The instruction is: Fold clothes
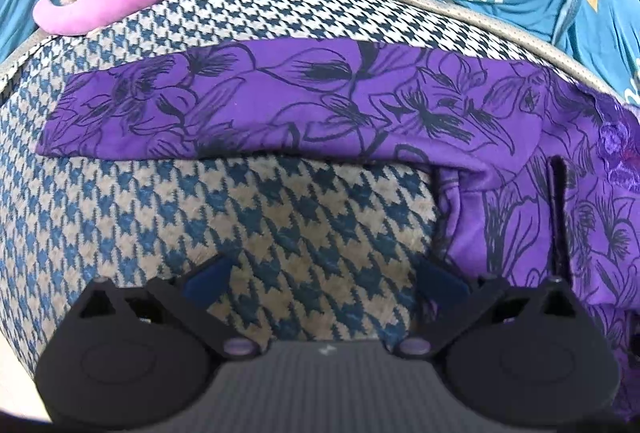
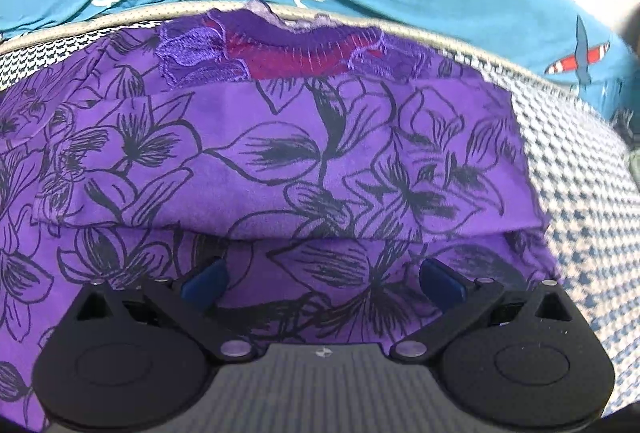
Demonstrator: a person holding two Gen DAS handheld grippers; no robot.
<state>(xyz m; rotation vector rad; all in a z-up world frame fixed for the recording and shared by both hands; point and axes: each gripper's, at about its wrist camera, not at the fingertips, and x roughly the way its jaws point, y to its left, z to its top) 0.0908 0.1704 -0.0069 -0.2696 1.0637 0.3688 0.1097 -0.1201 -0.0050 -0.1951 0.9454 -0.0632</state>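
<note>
Spread wide and empty over houndstooth cushion (image 1: 304, 233): left gripper (image 1: 324, 277), purple top (image 1: 280, 101) ahead and rightward. Likewise wide, empty: right gripper (image 2: 322, 275), directly above that top. Probably light, limp, slippery; best pinched at the folded edge just ahead.

Bright, even light — fisheye-bent edges, slightly soft, perhaps motion blur.
</note>
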